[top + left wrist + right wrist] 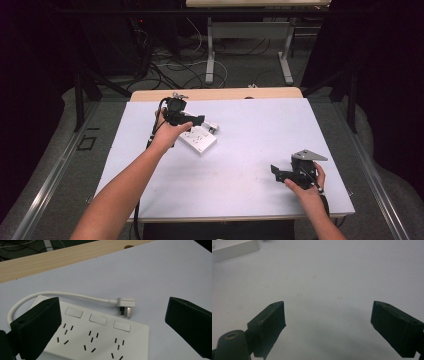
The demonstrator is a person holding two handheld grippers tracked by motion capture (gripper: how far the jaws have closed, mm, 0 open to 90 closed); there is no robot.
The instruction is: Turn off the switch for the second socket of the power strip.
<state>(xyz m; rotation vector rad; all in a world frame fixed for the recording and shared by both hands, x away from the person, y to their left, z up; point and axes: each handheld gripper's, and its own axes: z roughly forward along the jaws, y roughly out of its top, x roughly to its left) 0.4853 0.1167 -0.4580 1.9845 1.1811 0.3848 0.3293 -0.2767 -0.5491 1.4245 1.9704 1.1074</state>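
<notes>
The white power strip (199, 139) lies flat on the pale table (240, 175), left of centre in the high view and a little toward the far edge, turned at an angle to the table's sides. In the left gripper view the strip (100, 340) takes up the lower middle of the frame, showing three rocker switches above three sets of socket slots. Its short white cord (62, 294) loops from the strip's left end across the upper middle to the plug (125, 304), which lies on the table just beyond the strip's far edge (its metal pins point down toward the strip). The left gripper (192, 121) hovers over the strip's upper left part, its jaws spread wide with nothing pressed between them. The right gripper (278, 173) sits at the lower right of the high view, well apart from the strip, jaws also open over bare table. In the right gripper view a corner of the strip (234, 248) shows at the upper left.
</notes>
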